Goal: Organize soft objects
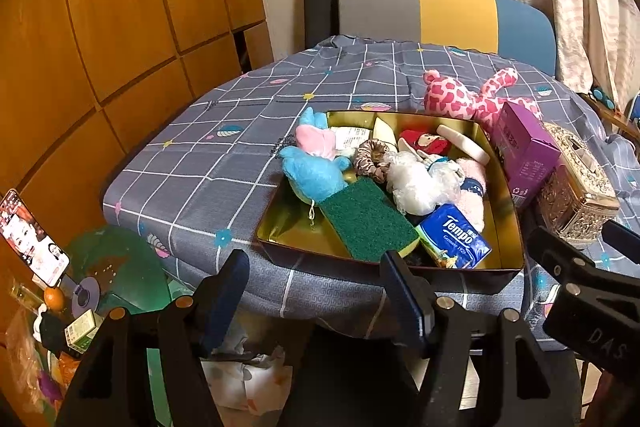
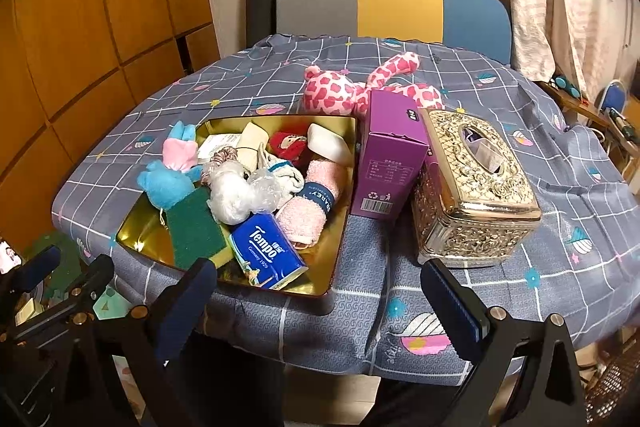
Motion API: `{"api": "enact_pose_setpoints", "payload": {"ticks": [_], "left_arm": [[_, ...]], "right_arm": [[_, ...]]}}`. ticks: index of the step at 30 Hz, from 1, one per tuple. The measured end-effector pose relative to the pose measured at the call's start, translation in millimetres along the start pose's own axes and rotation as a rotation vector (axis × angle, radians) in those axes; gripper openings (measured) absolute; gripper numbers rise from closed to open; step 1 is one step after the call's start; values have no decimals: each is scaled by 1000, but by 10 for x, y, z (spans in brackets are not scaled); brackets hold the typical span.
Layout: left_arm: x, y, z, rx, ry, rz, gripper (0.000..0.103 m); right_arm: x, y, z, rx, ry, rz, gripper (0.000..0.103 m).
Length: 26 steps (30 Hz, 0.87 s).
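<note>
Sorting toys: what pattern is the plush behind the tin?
Pink with darker pink patches, clearest in the right wrist view.

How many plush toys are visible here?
2: a blue-and-pink plush toy draped over the tin's left rim, a pink spotted plush toy behind it. Others may be buried.

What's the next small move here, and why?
Probably the right gripper reaches forward over the purple box toward the pink plush. It looks like the only soft thing lying outside the gold tin; the sponge, tissues and rest are already inside. Both grippers hover open and empty at the table's near edge.
</note>
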<state>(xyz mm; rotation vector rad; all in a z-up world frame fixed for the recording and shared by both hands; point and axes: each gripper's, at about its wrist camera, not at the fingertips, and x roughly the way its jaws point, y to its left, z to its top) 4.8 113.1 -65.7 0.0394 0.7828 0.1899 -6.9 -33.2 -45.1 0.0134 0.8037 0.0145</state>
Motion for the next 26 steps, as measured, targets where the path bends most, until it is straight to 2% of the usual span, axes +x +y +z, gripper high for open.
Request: {"api": "enact_pose_setpoints", "payload": {"ticks": [26], "left_arm": [[-57,-32,-13,13,-31,-2,67]], "right_arm": [[34,-14,-7,12,11,1,103]]}}
